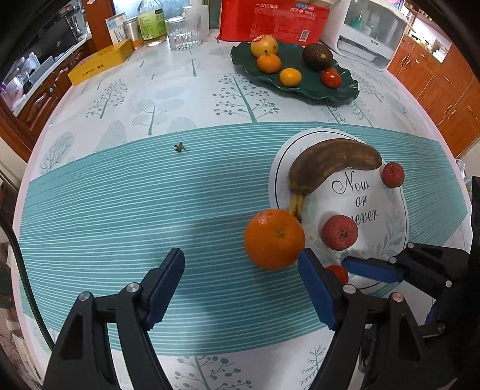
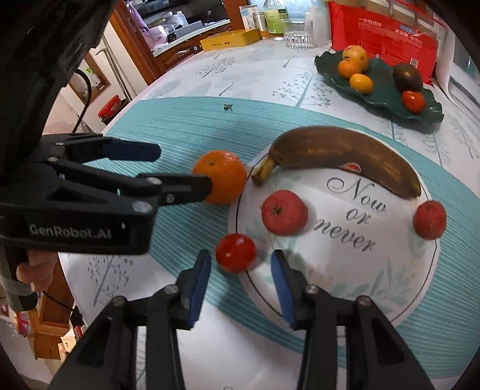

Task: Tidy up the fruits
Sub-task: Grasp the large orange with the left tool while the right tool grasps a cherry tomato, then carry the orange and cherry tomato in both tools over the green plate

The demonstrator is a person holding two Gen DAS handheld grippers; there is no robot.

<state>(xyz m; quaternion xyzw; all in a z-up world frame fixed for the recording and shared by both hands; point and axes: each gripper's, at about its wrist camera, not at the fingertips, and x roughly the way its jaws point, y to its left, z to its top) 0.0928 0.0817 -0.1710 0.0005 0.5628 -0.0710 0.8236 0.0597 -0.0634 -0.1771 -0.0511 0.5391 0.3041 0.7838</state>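
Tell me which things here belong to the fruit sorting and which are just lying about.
Job: orange, banana, small red tomato, two red fruits, white plate, green dish.

Lying about: yellow box, glass, bottle, red package.

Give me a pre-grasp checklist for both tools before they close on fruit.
1. Left tool open: ok.
2. Right tool open: ok.
3. Small glossy red tomato centred between right fingers: ok.
4. Large round orange centred in left tool: not ok, it sits by the right-hand finger.
5. Tools apart from each other: ok, though close.
6. Room on dark green leaf-shaped plate: ok.
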